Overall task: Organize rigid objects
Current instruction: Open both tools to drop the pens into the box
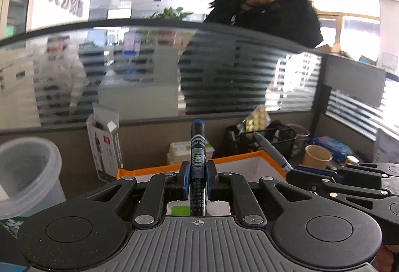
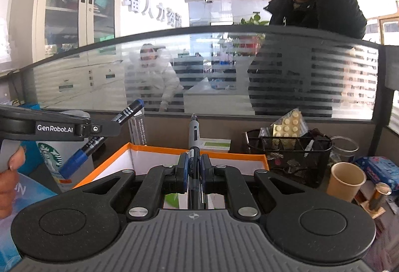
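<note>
My left gripper [image 1: 197, 178] is shut on a black and blue marker [image 1: 197, 147] that stands upright between its fingers. The same marker [image 2: 99, 140] shows tilted in the right wrist view, held by the left gripper [image 2: 109, 129]. My right gripper [image 2: 194, 171] is shut on a grey pen [image 2: 194, 133] that points up and away. The grey pen [image 1: 271, 150] and the right gripper [image 1: 294, 171] also show at the right of the left wrist view. Both grippers hover above an open box with an orange rim [image 2: 219, 154], [image 1: 234, 159].
A black mesh organizer [image 2: 294, 150] with blister packs stands behind the box. A paper cup [image 2: 345, 181] and a small brass cylinder [image 2: 379, 194] are at the right. A plastic Starbucks cup [image 2: 51, 160], [image 1: 27, 172] stands at the left. A glass partition [image 2: 224, 72] backs the desk.
</note>
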Tool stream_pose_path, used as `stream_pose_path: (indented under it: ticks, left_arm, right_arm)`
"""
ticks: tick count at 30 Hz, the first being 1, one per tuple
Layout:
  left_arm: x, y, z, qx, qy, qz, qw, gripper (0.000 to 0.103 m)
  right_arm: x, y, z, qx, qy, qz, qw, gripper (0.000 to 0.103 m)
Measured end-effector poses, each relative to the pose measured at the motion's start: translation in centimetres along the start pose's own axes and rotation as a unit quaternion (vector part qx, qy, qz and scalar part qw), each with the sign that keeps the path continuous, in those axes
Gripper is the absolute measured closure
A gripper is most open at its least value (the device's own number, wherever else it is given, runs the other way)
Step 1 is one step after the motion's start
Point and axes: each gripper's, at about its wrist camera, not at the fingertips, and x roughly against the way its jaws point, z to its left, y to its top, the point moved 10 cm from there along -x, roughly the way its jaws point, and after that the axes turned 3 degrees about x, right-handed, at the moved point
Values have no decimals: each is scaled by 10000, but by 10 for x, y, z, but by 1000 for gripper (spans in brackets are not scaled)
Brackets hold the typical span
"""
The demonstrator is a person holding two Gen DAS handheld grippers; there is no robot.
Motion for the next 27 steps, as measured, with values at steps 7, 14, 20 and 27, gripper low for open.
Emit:
stream_pose_path:
  ticks: [7,14,20,27]
  left_arm:
    - [-49,-42,17,233,69,667,9975,88]
    - [-74,-67,18,311,27,1047,9940,88]
    - [-65,-65,28,501,20,884,9948,62]
    - [21,-48,45,282,120,-269,9992,0]
  right_arm:
    - [-58,-38,-4,-102,95,769,9969,94]
    - [-84,-70,-5,-163,104,1342,9908,93]
    - [-68,-59,-11,-96,-182,895,9958,54]
    - [31,-49,17,-128,1058,331,9938,43]
